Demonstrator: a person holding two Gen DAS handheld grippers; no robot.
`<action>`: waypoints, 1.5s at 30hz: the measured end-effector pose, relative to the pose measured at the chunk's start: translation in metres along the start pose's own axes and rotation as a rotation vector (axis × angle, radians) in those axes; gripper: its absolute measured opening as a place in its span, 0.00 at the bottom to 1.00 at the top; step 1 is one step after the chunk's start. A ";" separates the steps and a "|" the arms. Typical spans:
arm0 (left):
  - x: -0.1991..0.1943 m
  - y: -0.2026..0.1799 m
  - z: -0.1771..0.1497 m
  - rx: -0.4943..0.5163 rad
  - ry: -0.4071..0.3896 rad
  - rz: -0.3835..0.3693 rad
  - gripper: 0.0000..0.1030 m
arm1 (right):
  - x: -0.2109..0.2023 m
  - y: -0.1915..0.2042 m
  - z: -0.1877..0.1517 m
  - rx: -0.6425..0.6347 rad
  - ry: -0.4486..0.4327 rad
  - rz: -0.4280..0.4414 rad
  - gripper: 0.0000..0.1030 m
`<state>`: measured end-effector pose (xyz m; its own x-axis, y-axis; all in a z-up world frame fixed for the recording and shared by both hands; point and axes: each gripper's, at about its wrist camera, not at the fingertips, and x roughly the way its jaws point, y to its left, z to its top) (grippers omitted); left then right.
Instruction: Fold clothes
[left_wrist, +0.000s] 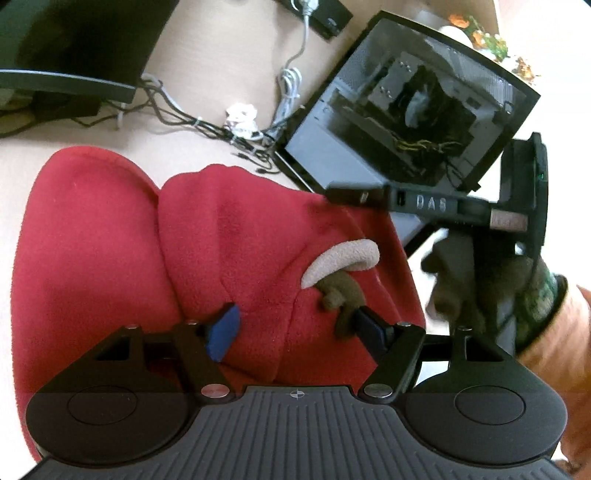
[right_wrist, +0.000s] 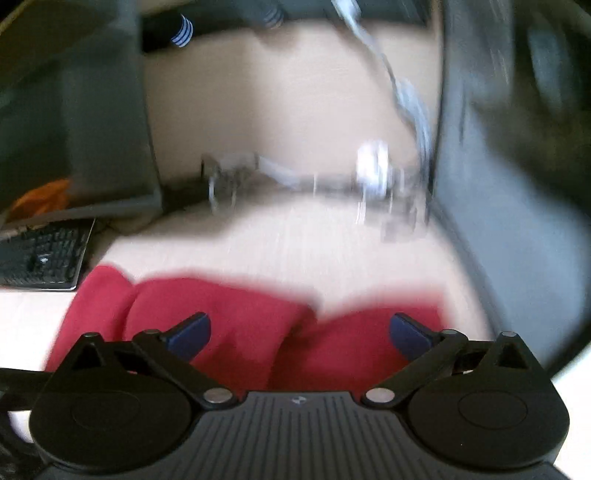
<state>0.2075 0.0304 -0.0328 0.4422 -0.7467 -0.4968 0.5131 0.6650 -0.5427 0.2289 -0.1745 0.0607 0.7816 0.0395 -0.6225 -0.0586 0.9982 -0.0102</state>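
On the pale surface (left_wrist: 221, 66) lies a red fleece garment (left_wrist: 110, 236), bunched into thick folds, with a beige and brown appliqué patch (left_wrist: 340, 273) sewn on its front. Over its near edge sits the left gripper (left_wrist: 295, 328), its blue-padded fingers (left_wrist: 225, 330) spread with the fleece lying between them; the right-hand pad touches the brown part of the patch, but neither pad is seen pinching the cloth. To the right of the garment, the right gripper (left_wrist: 354, 195) reaches in from the side, carried by a gloved hand (left_wrist: 465, 284) with an orange sleeve (left_wrist: 554, 332) behind it. From its own blurred wrist view, the right gripper (right_wrist: 299, 332) hangs above the far edge of the red garment (right_wrist: 221, 317) with its fingers (right_wrist: 192, 332) spread wide and nothing gripped. Beyond the fleece stands an open computer case (left_wrist: 406, 110) with a tangle of cables (left_wrist: 221, 125) beside it, a dark monitor (left_wrist: 74, 48) at the far left, and a black keyboard (right_wrist: 40, 254) just beside the cloth in the right wrist view
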 end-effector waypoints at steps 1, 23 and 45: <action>0.002 -0.002 0.003 -0.014 -0.006 0.026 0.75 | 0.002 -0.004 0.004 -0.061 -0.035 -0.025 1.00; -0.068 0.035 0.024 -0.070 -0.102 0.322 0.91 | -0.019 0.020 -0.055 0.195 0.036 0.179 1.00; -0.042 0.017 -0.014 -0.424 -0.281 0.487 0.97 | -0.018 -0.004 -0.080 -0.472 0.027 0.312 1.00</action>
<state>0.1870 0.0730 -0.0310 0.7515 -0.2997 -0.5877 -0.0976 0.8305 -0.5484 0.1649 -0.1830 0.0094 0.6666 0.3222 -0.6722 -0.5604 0.8112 -0.1669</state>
